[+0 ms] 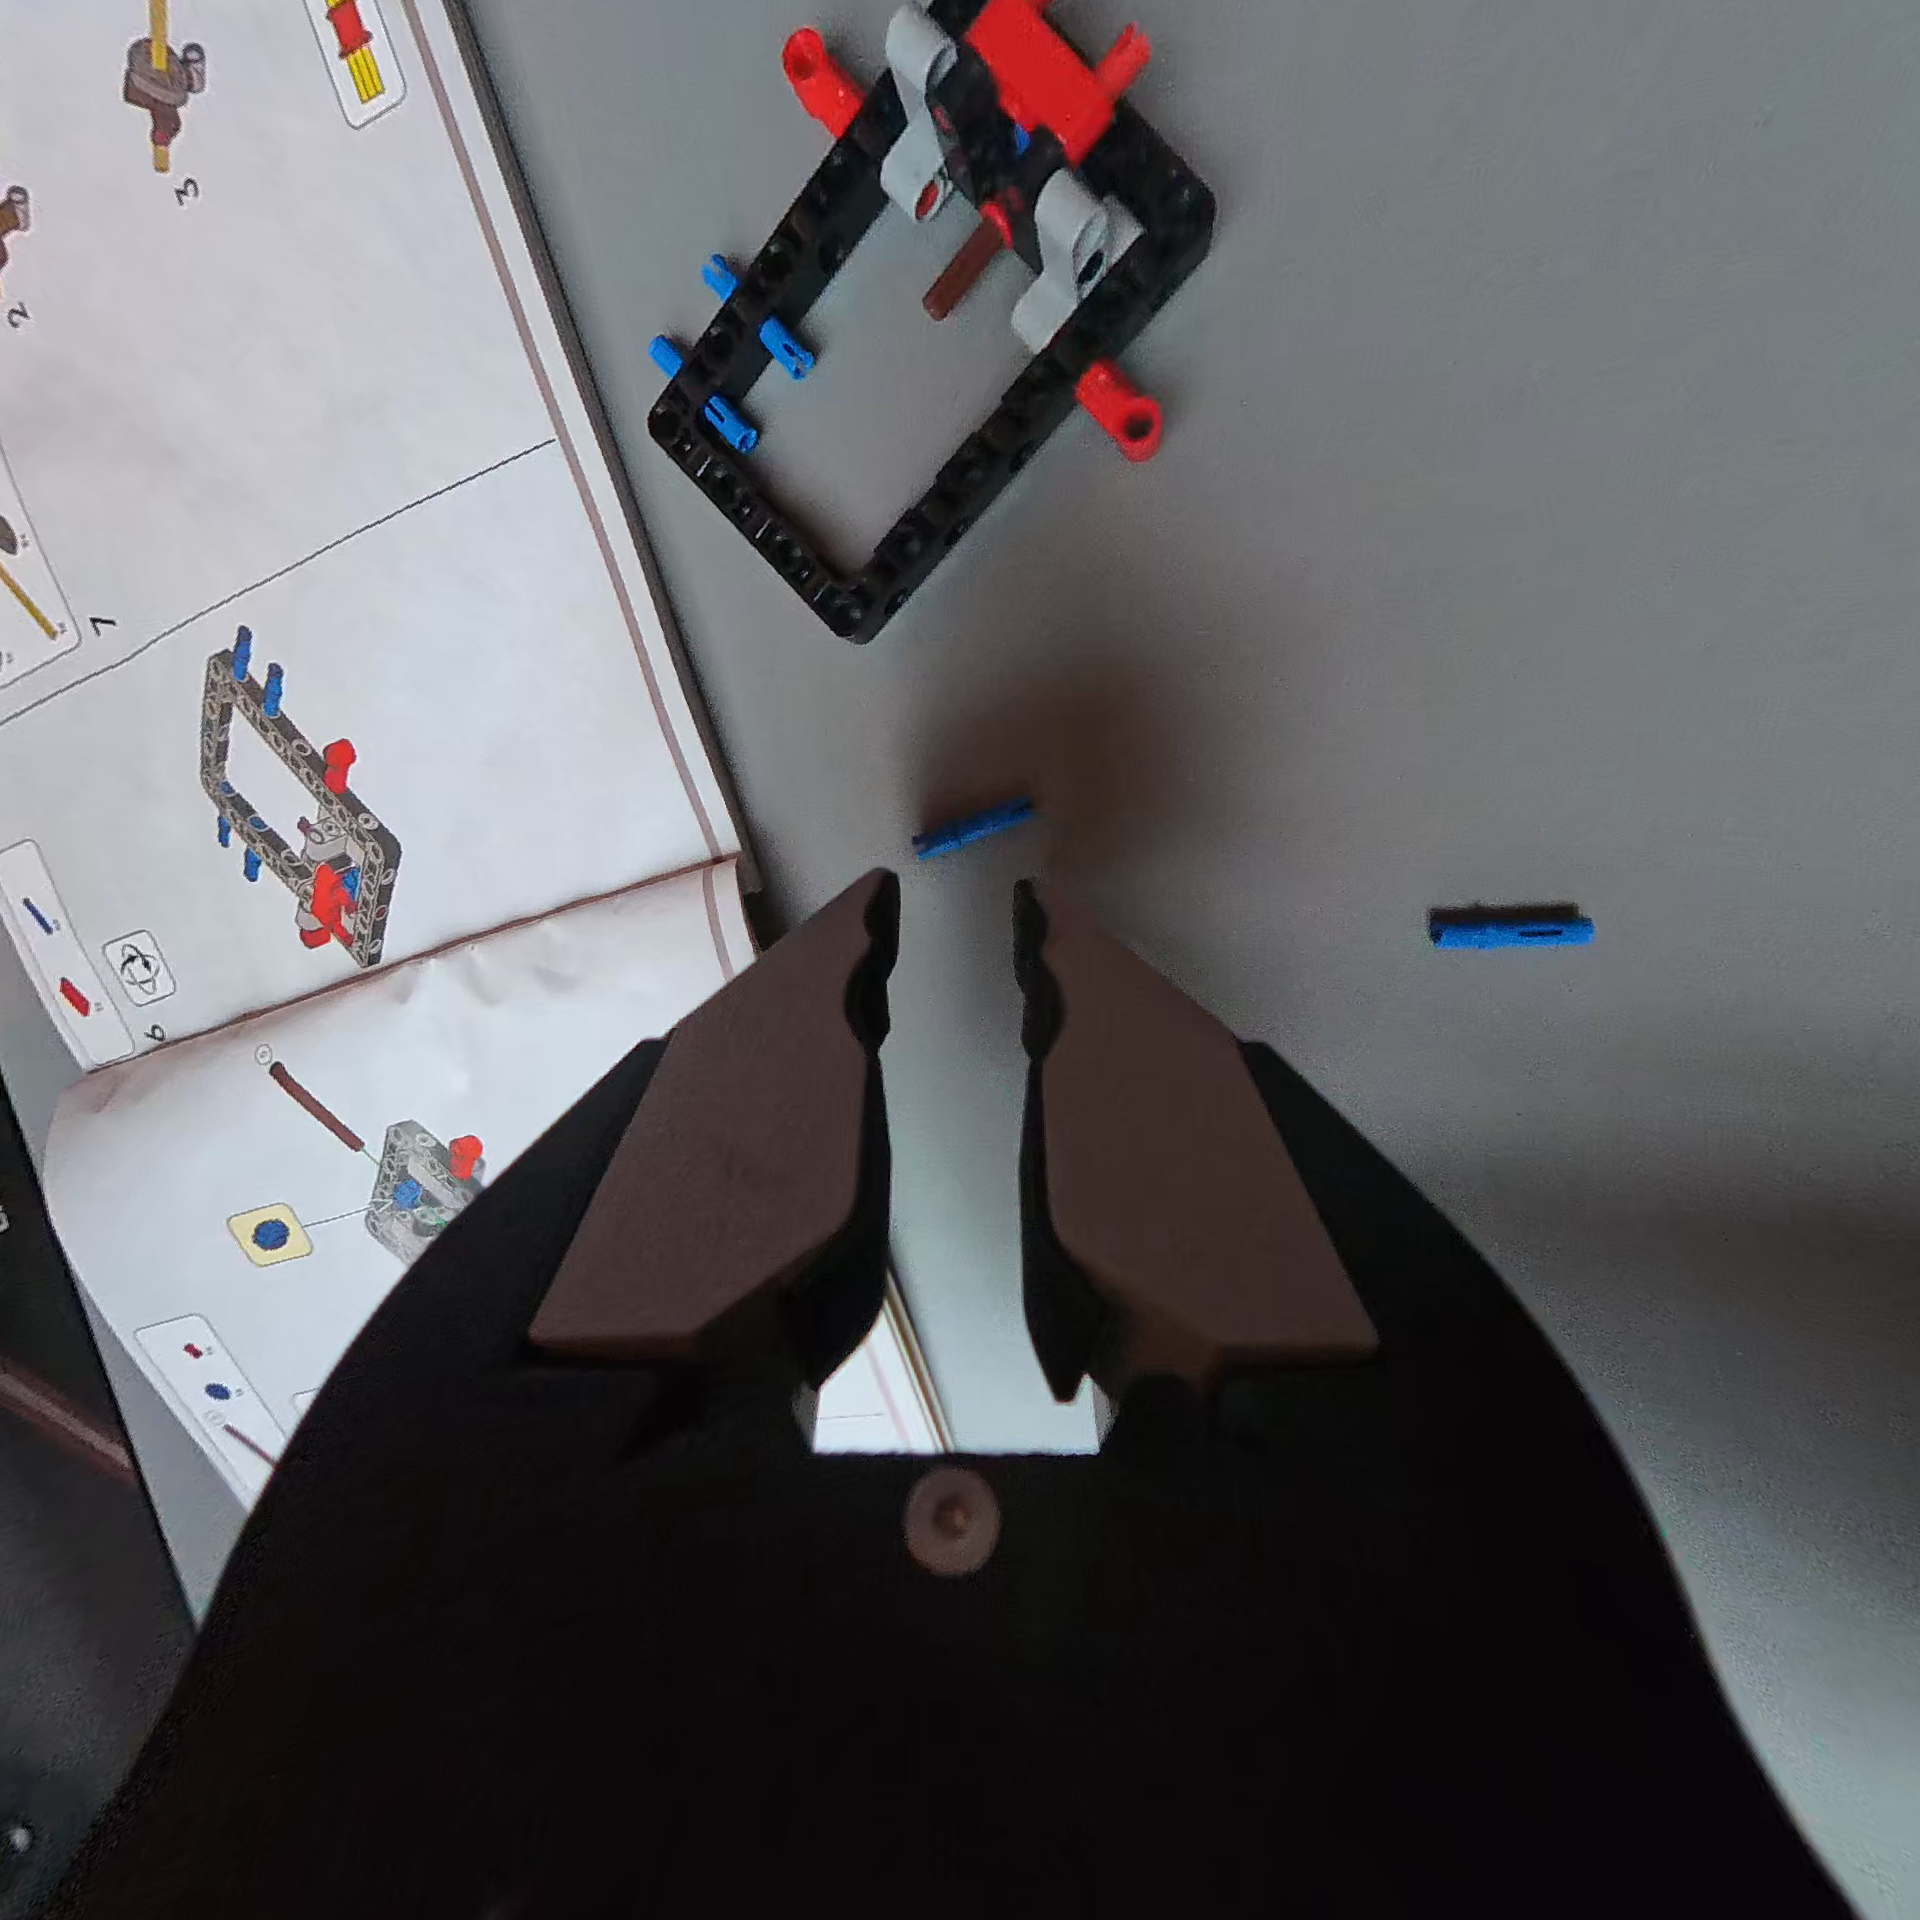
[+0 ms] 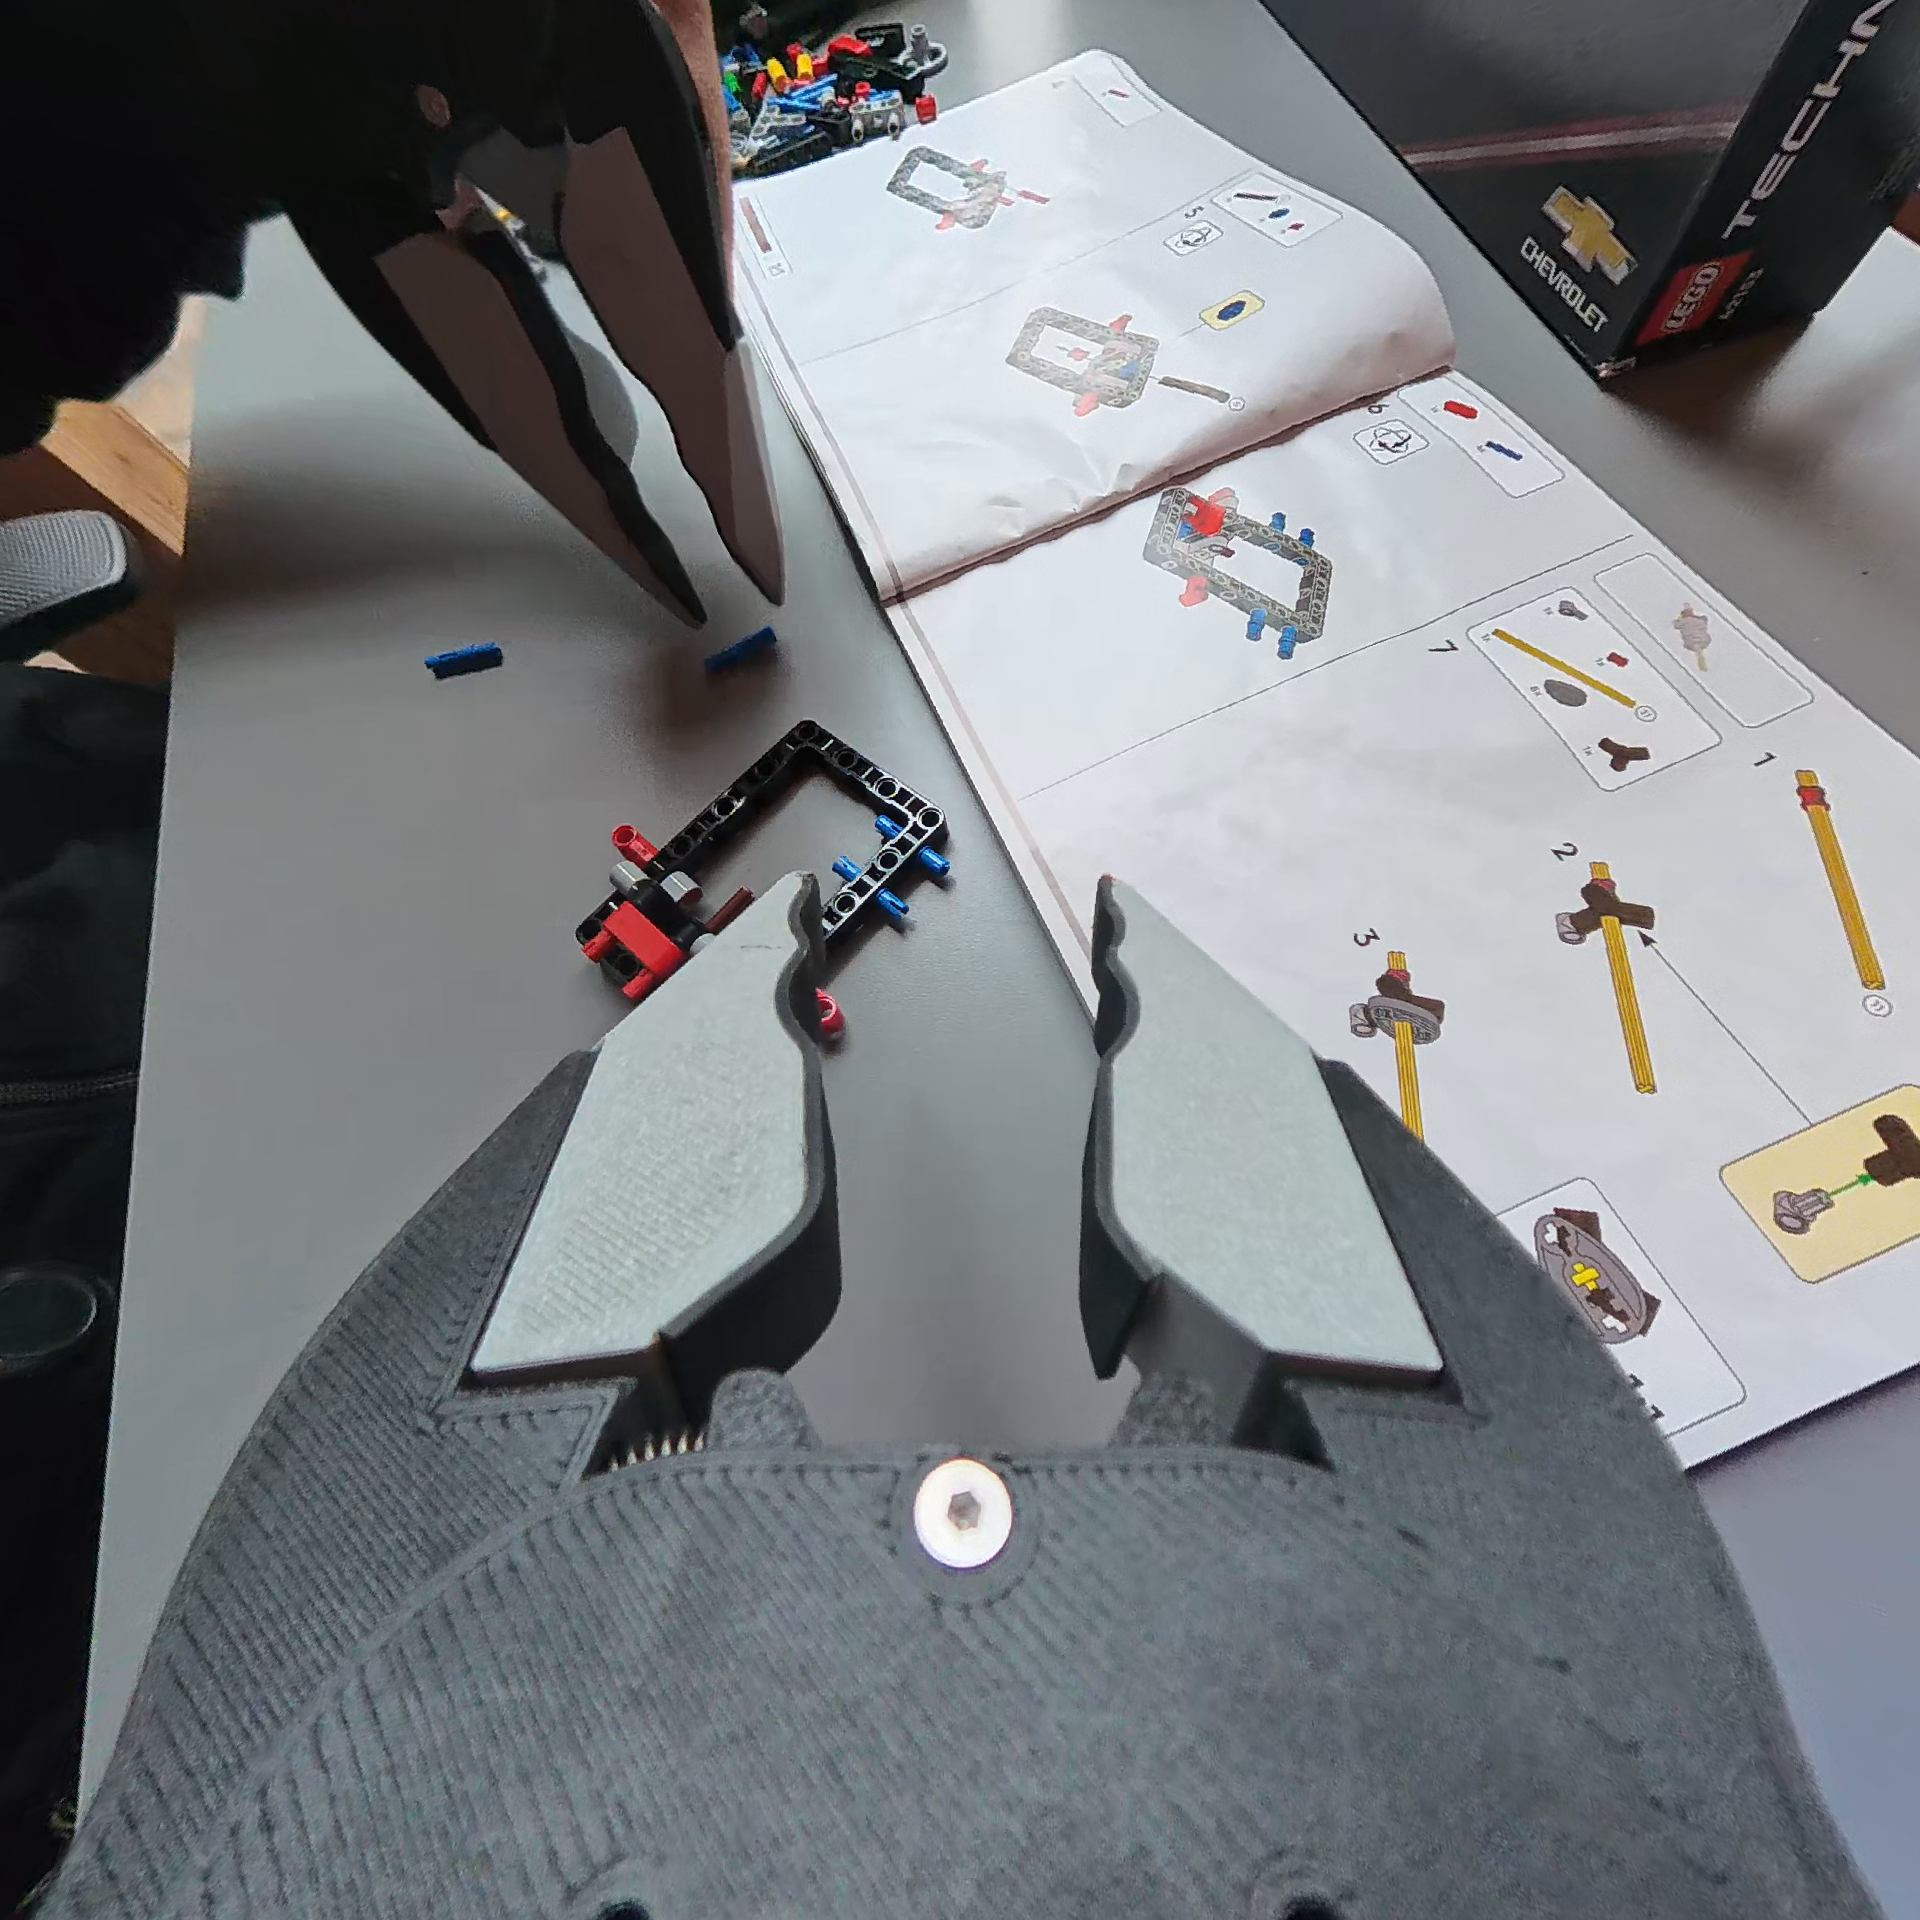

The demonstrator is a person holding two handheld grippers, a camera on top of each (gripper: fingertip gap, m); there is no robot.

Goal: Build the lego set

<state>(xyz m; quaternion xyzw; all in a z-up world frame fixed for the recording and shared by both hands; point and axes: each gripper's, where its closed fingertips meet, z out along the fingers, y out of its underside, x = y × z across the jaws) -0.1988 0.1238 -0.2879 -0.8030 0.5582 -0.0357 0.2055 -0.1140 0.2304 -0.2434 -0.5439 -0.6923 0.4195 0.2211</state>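
Early days: black frame (image 1: 935, 343), upper centre of left wrist view, fitted with some blue and red pins. Two loose blue pins (image 1: 971, 828) unplaced. Left gripper (image 1: 956, 894) slightly parted, empty; right gripper (image 2: 956, 894) wide, empty.

Print shows on two things. The open instruction booklet (image 2: 1299, 748) carries small step numerals beside its building diagrams and tiny count marks in its parts panels. Beyond the booklet's far page, a black box (image 2: 1683, 208) stands on the tabletop (image 2: 395, 935), bearing white lettering, a red logo square and a gold emblem.
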